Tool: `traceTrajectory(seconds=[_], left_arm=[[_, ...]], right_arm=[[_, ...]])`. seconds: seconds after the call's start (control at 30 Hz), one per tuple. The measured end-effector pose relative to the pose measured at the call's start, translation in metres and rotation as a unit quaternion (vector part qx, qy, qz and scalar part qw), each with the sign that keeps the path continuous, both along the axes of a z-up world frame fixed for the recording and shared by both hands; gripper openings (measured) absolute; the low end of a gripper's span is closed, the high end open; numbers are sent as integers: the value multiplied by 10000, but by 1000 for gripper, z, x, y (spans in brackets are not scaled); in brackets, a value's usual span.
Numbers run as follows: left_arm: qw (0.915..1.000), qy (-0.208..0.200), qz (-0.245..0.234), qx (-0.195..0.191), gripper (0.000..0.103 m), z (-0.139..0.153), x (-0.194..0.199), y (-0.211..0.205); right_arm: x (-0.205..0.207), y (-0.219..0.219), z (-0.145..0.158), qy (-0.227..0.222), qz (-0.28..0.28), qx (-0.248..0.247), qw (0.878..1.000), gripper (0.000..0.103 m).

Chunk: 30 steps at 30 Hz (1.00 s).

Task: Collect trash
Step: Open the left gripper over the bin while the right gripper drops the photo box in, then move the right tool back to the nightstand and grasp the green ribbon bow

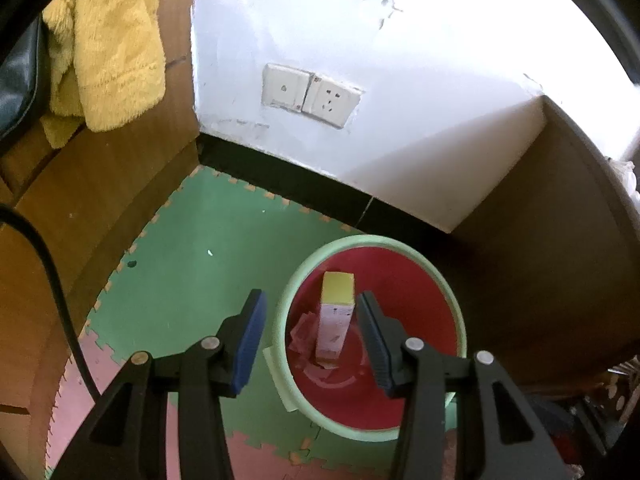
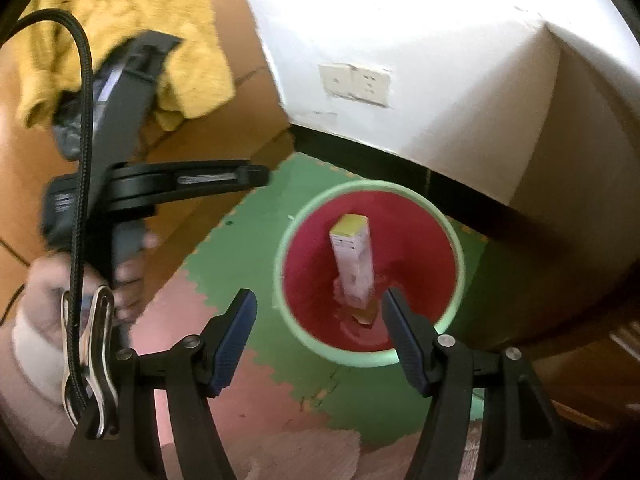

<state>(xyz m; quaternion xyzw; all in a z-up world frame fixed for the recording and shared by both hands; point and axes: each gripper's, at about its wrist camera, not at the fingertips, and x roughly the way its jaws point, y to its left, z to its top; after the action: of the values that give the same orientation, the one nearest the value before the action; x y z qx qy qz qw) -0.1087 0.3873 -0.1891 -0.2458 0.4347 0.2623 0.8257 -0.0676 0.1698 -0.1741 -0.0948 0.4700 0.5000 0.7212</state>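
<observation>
The right gripper (image 2: 318, 330) hangs above the bin with its jaws spread wide and nothing between the pads; the left gripper (image 1: 310, 330) hovers over the same spot, its jaws apart at a more moderate gap and equally empty. In the right wrist view the left tool shows from the side, held in a person's hand (image 2: 80, 280) with a black cable (image 2: 82, 184) clipped along it.

Largest in the scene is the foam mat floor (image 1: 192, 248), green and pink tiles locked together, running up to a white wall (image 1: 400, 60) with a double socket (image 1: 310, 98) and wooden furniture (image 1: 100, 184) on the left, where a yellow towel (image 1: 112, 52) is draped. On the mat stands the trash bin (image 1: 290, 300), pale green rim and red inside. In it sits the carton (image 1: 336, 316), a tall white box with a yellow top, standing nearly upright on the bottom among a few small paper scraps (image 1: 304, 330).

As I read it, the drop-in step for this carton is finished: the piece is inside and clear of both tools. The next move calls for lifting both grippers away from the bin and turning to look for further rubbish, since none shows on the visible stretch of mat.
</observation>
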Motion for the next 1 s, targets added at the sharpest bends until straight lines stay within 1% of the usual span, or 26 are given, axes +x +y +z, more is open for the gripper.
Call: traceTrajectory(seconds=[0.13, 0.3, 0.4, 0.6, 0.7, 0.83, 1.0], left_arm=[[9999, -70, -104, 98, 49, 14, 2, -10], [9994, -190, -263, 138, 49, 31, 6, -21], [9989, -248, -361, 185, 49, 41, 8, -30], [9975, -370, -592, 139, 49, 61, 16, -47], [9958, -431, -771, 225, 49, 72, 20, -60], [9926, -559, -1046, 265, 49, 88, 23, -77], [9894, -657, -1250, 332, 49, 102, 27, -91]], right_arm=[[-9, -15, 28, -150, 72, 320, 9993, 67], [-12, -39, 55, -292, -98, 601, 9977, 67], [-10, -56, 69, -389, -344, 707, 9961, 67], [1, -99, 86, -476, -994, 839, 9904, 66], [5, -114, 91, -408, -1134, 930, 9883, 66], [7, -135, 104, -674, -1380, 959, 9835, 66], [12, -160, 118, -921, -1714, 1052, 9752, 66]])
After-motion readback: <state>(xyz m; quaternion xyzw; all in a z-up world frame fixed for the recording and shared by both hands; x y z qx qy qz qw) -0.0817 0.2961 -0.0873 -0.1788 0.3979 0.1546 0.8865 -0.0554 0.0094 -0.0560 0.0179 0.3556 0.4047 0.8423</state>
